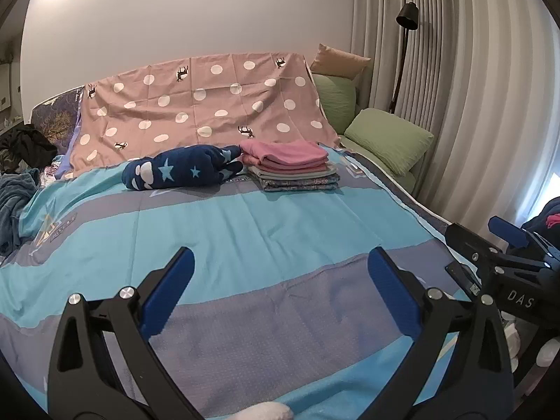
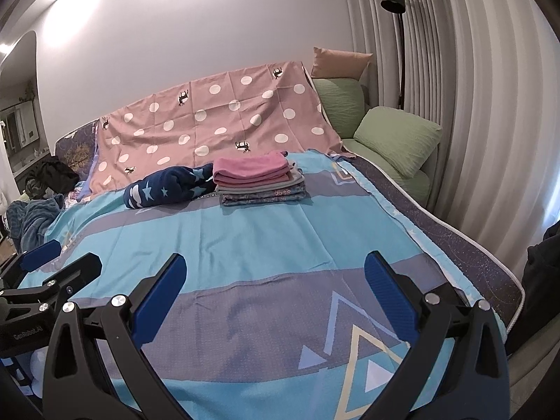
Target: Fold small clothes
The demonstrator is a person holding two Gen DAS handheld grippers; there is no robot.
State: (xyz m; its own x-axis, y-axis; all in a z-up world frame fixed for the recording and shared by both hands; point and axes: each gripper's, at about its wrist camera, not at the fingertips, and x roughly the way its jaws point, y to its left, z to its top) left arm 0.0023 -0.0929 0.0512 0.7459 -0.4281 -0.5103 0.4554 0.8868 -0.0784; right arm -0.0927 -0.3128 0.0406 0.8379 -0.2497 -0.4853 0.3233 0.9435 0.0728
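Both grippers hang empty over the near end of the striped bedsheet (image 1: 224, 217): my left gripper (image 1: 280, 280) has its blue pads spread wide with nothing between them, and my right gripper (image 2: 274, 283) is spread just as wide and holds nothing either. Well beyond them, toward the polka-dot cloth (image 1: 210, 105) draped at the head of the bed, sits the folded stack (image 1: 292, 168), pink pieces on top, grey and patterned ones under. I judge that part of the work done, since its edges lie square and flat. Touching the stack on its left lies the navy star-print garment (image 1: 182, 171), bunched or rolled rather than flat; I take it as the next piece to fold, though I cannot tell whether it counts as finished. More crumpled dark cloth lies far left of the stack, past the sheet's edge; whether it belongs to the job is unclear. No basket, bin or other container shows in either view, so the stack rests directly on the sheet.
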